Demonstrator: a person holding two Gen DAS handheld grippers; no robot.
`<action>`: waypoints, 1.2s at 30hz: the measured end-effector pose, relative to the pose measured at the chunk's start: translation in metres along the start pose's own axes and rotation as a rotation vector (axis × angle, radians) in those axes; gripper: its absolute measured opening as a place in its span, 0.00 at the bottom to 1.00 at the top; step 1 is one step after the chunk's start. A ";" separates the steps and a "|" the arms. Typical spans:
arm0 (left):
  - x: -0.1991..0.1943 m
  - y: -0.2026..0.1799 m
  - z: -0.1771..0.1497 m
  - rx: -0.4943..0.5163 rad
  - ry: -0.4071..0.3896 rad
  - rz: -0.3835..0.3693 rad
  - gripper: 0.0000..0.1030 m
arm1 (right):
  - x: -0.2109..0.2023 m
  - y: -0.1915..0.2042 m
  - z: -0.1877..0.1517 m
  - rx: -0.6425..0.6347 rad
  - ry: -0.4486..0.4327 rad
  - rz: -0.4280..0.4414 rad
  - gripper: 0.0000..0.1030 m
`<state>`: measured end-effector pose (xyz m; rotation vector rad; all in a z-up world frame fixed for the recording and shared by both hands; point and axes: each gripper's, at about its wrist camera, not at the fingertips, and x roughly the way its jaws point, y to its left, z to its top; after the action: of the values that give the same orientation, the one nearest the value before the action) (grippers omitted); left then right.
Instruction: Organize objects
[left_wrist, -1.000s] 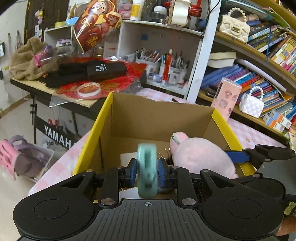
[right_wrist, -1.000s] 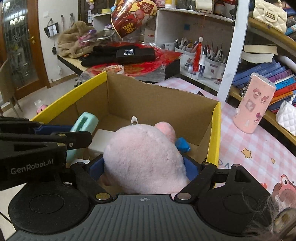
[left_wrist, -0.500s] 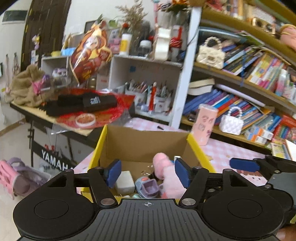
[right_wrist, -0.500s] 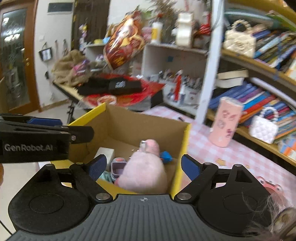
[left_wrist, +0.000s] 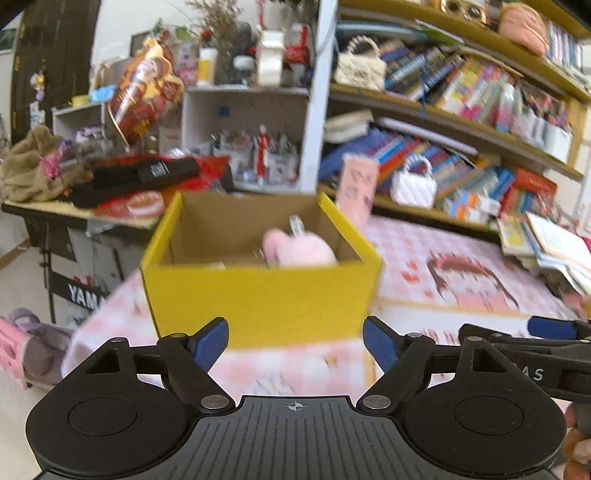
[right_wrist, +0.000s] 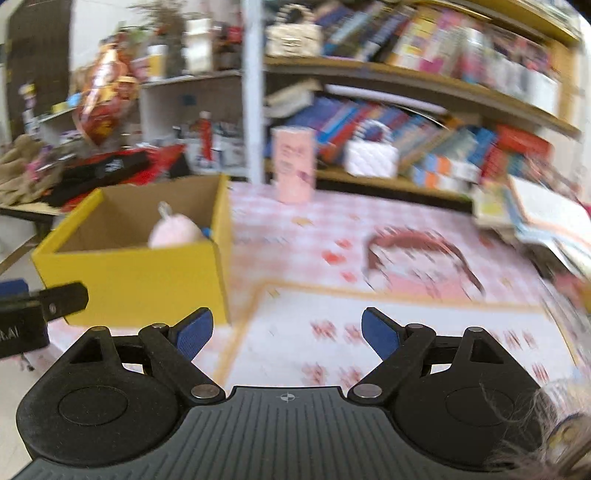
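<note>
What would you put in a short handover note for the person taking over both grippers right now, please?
Left gripper: jaws have just been opening, nothing between them; it sits back from the yellow box.
Right gripper: open and empty, over the pink tablecloth to the right of the box.
Pink plush toy: inside the box, top showing above the rim. Other contents are hidden from here.
Done: plush is boxed.
Left: the pink tumbler stands on the cloth beyond the box; it may be next, though that is a guess.
</note>
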<state>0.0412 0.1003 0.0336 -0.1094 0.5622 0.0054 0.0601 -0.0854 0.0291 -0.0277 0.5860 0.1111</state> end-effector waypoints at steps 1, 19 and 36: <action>-0.001 -0.003 -0.005 0.001 0.010 -0.009 0.81 | -0.006 -0.004 -0.007 0.015 0.005 -0.019 0.84; -0.015 -0.069 -0.053 0.170 0.082 -0.090 0.86 | -0.058 -0.042 -0.067 0.161 0.061 -0.216 0.84; -0.018 -0.086 -0.057 0.193 0.084 -0.022 0.96 | -0.062 -0.051 -0.076 0.148 0.075 -0.275 0.90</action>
<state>-0.0017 0.0091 0.0042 0.0726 0.6425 -0.0745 -0.0276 -0.1466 0.0001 0.0312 0.6585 -0.2013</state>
